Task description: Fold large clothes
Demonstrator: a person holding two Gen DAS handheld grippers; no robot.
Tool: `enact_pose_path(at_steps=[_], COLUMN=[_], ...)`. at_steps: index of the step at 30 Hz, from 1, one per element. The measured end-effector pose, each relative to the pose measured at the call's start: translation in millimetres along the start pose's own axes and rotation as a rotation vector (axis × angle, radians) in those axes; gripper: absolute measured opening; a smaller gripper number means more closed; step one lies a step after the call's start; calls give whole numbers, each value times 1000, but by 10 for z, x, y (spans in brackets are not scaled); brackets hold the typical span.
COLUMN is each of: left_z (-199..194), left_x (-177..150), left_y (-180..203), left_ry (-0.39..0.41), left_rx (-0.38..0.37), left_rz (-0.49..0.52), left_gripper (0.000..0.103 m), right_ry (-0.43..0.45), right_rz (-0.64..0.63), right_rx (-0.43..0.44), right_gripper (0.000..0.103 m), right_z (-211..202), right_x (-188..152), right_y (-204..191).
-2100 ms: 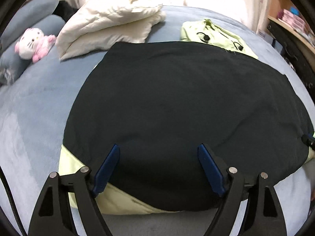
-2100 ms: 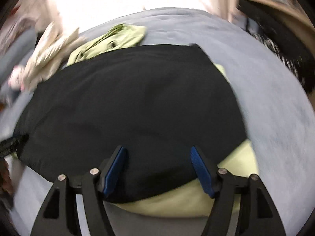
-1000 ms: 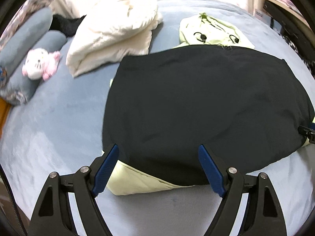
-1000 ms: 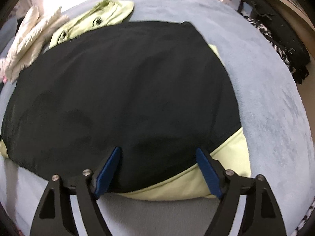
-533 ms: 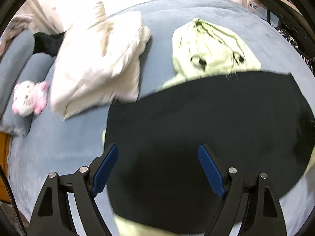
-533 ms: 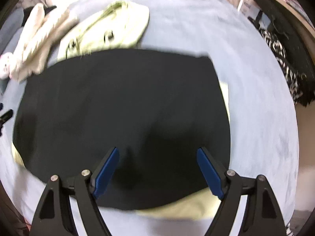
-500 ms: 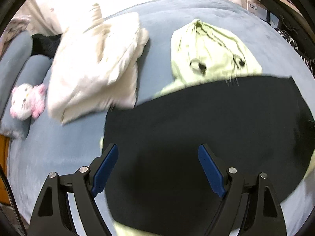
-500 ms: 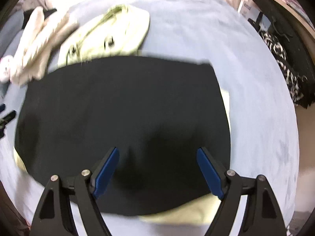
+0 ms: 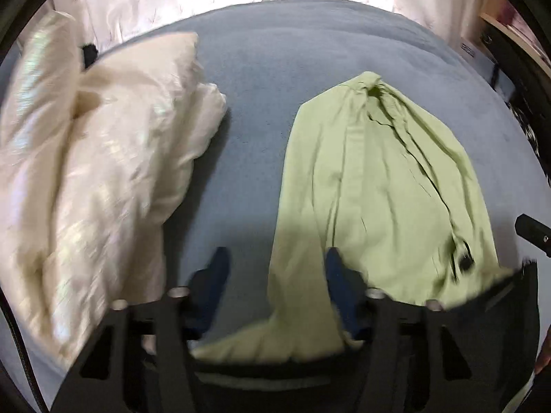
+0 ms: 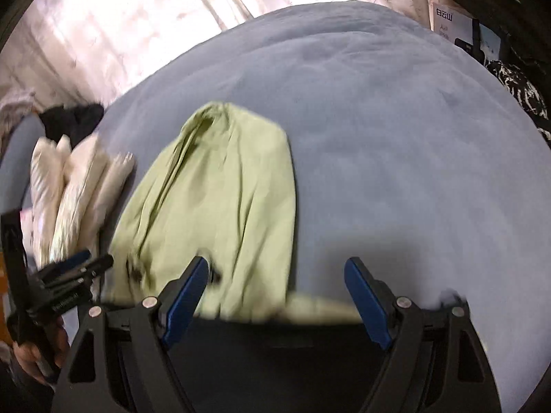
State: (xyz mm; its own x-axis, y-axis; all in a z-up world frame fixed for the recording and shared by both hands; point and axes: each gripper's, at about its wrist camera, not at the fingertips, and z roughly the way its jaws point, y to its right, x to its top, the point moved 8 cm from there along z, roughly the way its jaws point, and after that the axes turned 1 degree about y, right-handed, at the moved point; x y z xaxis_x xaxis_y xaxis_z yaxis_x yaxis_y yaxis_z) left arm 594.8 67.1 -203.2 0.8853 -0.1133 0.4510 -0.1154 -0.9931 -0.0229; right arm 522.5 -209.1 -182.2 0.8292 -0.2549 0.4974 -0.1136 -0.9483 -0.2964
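- Bed (image 9: pixel 310 51) (image 10: pixel 396 137): gray-blue fleecy cover, fills most of both views; curtains (image 10: pixel 120 27) bright behind it.
- Jacket (image 9: pixel 378 189) (image 10: pixel 224 199): light green outer side, black lining. Lies on the bed, green hood part spread flat toward the far side, black part (image 10: pixel 275 361) at the near edge under both hand-held grippers. Blurred at the near edge.
- Duvet (image 9: pixel 96 172) (image 10: pixel 69 199): cream, bunched up, on the bed to the left of the jacket, apart from it with bare bed cover between.
- Left hand-held gripper (image 9: pixel 275 275): jaws wide apart, nothing pinched. A strip of green jacket runs up between the blue fingers (image 9: pixel 217 275); whether it touches them can't be told, motion blur. Also seen at the left edge of the right wrist view (image 10: pixel 69 275), with the person's hand (image 10: pixel 31 354) on it.
- Right hand-held gripper (image 10: pixel 275 296): jaws wide apart, empty, over the near edge of the jacket where green meets black. Blue fingers (image 10: pixel 365 296) sharp here.
- Dark clothing (image 10: pixel 72 117): small black heap at the far left of the bed, beyond the duvet.
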Motion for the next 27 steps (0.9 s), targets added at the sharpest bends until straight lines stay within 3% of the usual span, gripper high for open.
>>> enact_pose_path(at_steps=[2,7,11,15,16,17,18,19,20,23,27], left_z=[163,414,581,670,674,678,668,640,592,366,-101], left_x=[67,187,203,245,253,255,263,272,295,316,305], left_y=[6,51,57,24,35,43,57,74,111,135,43], left_ry=[-13,-16,-42,-39,-37,-35,-27,-10,21,95,187], left_rx=[11,17,29,-10,-35,-60,-54,-33,-6,21,7], left_rz=[-8,-3,18,4,-3,-5,-1,13,37,43,21], left_gripper=[35,35,41,38,17,3,2,1,1,0,0], right_ry=[6,8,-13,-13,-11,-8,-9,-25,-32,24,136], right_rz=[22,34,65,93,89,84,77,81,86,20,-28], right_rx=[-3,-15,-7,2,-1,-2,5,42,66,73,159], right_gripper=[82,82,81,80,75,62,49,20,6,5,5], right_z=[174,555,797,981,1007,1013,1015,1020,996,779,248], right_x=[162,407,506,558,566,571,580,584,580,610,593], right_y=[26,49,117,156,148,135,112,75,42,-105,-306])
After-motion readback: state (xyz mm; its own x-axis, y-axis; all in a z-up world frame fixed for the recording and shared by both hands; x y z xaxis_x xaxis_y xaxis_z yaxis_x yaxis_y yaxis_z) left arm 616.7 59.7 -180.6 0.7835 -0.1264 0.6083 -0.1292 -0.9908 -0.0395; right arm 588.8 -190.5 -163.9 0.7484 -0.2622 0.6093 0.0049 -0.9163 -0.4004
